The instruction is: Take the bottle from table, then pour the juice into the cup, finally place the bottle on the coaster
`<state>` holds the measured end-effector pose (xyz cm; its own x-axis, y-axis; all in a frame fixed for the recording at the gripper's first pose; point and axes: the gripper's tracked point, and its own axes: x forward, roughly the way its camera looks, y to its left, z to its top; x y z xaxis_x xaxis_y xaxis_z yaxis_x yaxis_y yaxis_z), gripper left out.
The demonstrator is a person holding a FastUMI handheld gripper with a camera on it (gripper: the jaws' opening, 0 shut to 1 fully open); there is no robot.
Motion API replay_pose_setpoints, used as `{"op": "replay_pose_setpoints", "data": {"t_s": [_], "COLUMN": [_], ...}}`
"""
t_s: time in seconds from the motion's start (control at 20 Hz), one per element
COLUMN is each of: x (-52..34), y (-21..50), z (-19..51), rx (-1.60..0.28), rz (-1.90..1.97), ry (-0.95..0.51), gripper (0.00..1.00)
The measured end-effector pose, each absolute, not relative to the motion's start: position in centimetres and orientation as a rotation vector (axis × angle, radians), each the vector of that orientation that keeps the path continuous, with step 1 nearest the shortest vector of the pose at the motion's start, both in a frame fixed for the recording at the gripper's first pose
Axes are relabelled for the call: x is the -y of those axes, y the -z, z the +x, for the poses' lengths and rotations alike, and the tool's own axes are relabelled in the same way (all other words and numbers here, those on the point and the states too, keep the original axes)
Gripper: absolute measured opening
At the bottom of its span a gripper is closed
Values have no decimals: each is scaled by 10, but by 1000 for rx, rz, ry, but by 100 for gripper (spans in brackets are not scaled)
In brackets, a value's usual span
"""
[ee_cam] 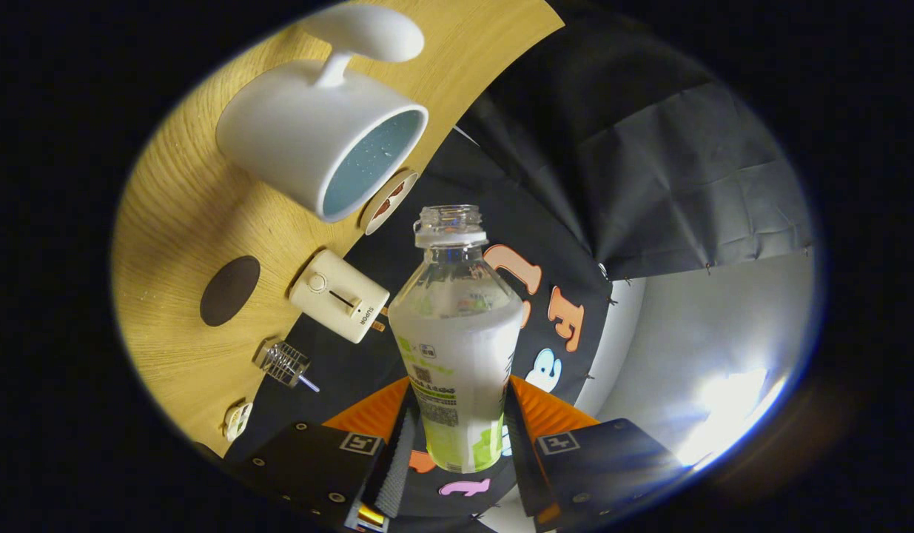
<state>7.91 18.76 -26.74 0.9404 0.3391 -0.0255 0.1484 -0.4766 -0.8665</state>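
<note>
The hand-held gripper [460, 433] clamps the uncapped bottle [457, 333] between both fingers, lifted off the worktop [175, 222] and tilted. The cup [320, 137] sits at upper left, the dark coaster [229, 290] at left. Pickup looks done; pouring and placing remain.
</note>
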Motion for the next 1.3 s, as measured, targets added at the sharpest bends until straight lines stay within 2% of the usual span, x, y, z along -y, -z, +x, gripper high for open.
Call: {"op": "replay_pose_setpoints", "data": {"t_s": [0.3, 0.7, 1.1, 1.3], "x": [-176, -144, -146, -146], "y": [295, 351, 358, 346], "z": [77, 76, 88, 110], "rx": [199, -189, -405, -438], "rz": [-1942, -1488, -942, -639], "ry": [-273, -314, -314, -277], "gripper": [62, 62, 62, 62]}}
